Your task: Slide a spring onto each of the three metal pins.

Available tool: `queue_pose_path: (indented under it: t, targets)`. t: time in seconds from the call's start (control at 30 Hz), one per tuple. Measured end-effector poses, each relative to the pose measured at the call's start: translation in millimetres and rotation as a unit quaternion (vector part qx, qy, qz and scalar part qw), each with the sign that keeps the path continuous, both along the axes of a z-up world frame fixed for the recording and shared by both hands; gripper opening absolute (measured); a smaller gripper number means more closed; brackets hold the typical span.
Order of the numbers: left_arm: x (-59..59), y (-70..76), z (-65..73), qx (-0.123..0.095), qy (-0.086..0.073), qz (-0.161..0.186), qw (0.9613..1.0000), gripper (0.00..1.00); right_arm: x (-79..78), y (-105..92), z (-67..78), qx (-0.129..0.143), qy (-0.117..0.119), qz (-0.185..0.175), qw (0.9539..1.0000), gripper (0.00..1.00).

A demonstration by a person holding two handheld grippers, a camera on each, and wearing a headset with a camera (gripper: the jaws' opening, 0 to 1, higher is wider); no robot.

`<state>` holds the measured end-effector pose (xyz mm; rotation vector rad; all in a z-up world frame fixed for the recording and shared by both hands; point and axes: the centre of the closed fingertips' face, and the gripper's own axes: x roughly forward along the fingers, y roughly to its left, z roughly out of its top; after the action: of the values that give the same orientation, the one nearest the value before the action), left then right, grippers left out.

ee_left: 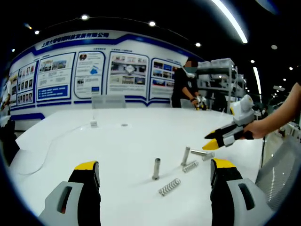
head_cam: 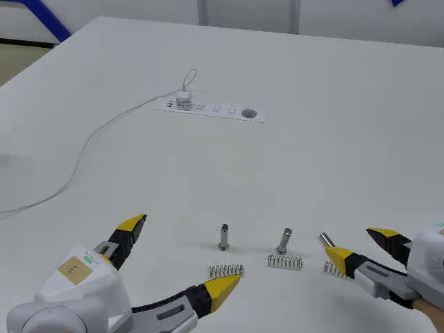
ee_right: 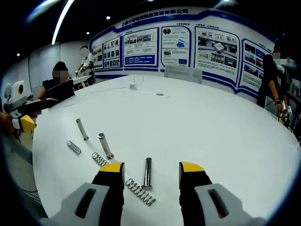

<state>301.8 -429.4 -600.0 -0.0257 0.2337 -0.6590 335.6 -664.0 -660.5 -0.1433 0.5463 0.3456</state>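
Three metal pins are on the white table [head_cam: 333, 139]. Two stand upright, the left pin [head_cam: 223, 236] and the middle pin [head_cam: 284, 241]. The third pin [head_cam: 326, 240] lies flat. A spring lies in front of each: left spring [head_cam: 226, 270], middle spring [head_cam: 285, 261], right spring [head_cam: 334, 268]. My left gripper [head_cam: 177, 257] is open, low at the front left, near the left spring. My right gripper [head_cam: 361, 244] is open just right of the lying pin [ee_right: 147, 173], which sits between its jaws in the right gripper view, with a spring [ee_right: 139, 191] beside it.
A white power strip [head_cam: 211, 109] with a plug [head_cam: 183, 101] lies further back on the table. Its cable [head_cam: 90, 142] runs off to the left. People stand beyond the table in both gripper views.
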Motion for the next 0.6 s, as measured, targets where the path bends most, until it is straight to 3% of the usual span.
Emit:
queue_pose_path:
  t: [0.1,0.3,0.4,0.6]
  targets:
    - [0.3,0.5,-2.8,0.004,0.005,0.000,1.0000,1.00,7.4,3.0,-5.1,-0.020,0.006,0.008,0.9997,0.42]
    - [0.4,1.1,-0.1,0.002,0.000,0.002,1.0000,1.00,14.2,7.9,-16.2,-0.033,0.023,0.021,0.9990,0.38]
    - [0.4,1.2,1.7,-0.001,-0.003,0.003,1.0000,1.00,15.1,7.5,-21.9,-0.036,0.030,0.022,0.9986,0.31]
    - [0.4,1.4,0.3,0.003,-0.001,0.002,1.0000,0.99,17.0,8.6,-29.3,-0.023,0.046,0.017,0.9985,0.28]
